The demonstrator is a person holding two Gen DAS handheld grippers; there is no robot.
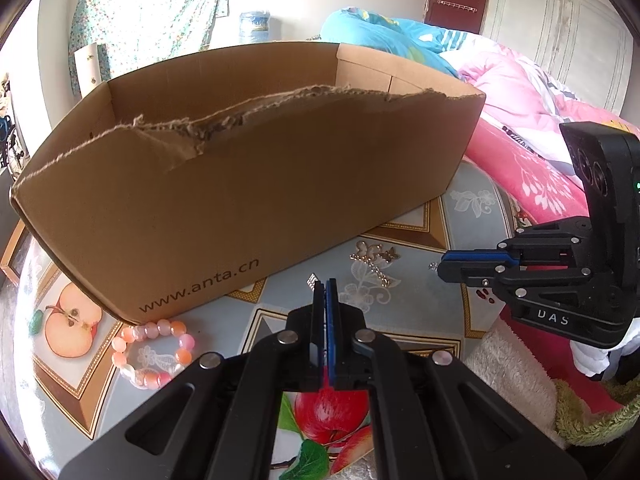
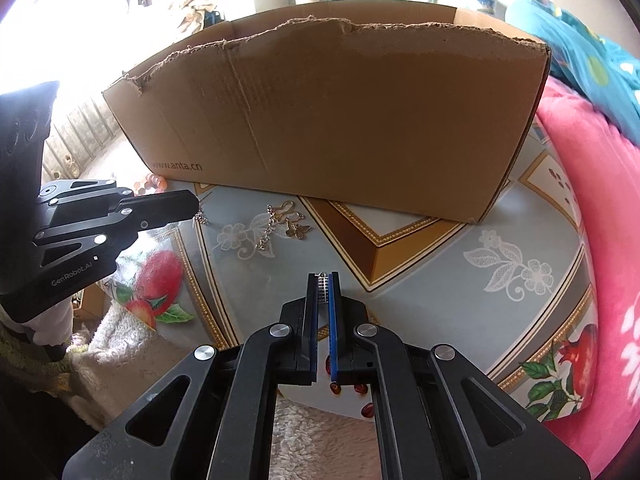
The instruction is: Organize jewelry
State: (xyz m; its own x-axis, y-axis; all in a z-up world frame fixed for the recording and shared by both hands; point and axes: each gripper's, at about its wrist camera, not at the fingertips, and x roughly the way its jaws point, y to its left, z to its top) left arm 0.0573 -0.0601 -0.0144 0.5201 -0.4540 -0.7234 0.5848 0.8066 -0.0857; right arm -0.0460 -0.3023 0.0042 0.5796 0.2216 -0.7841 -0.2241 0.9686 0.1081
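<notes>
An open cardboard box point(image 1: 260, 184) point(image 2: 340, 120) stands at the back of the table. My right gripper point(image 2: 323, 280) point(image 1: 439, 267) is shut on a small silver rhinestone piece point(image 2: 323, 285) pinched at its tips. My left gripper point(image 1: 325, 284) point(image 2: 197, 203) is shut; a small sparkly piece point(image 1: 311, 280) point(image 2: 202, 218) sits right at its tip, and I cannot tell whether it is pinched. Between the grippers a gold butterfly chain point(image 1: 374, 264) point(image 2: 284, 220) lies on the cloth. A pink bead bracelet point(image 1: 154, 354) point(image 2: 150, 184) lies by the box's left corner.
The table point(image 2: 400, 264) wears a grey and gold cloth with fruit prints. A pink blanket point(image 2: 592, 208) point(image 1: 532, 168) borders it on the right. A white fluffy cloth point(image 2: 120, 340) point(image 1: 508, 364) hangs below the near edge.
</notes>
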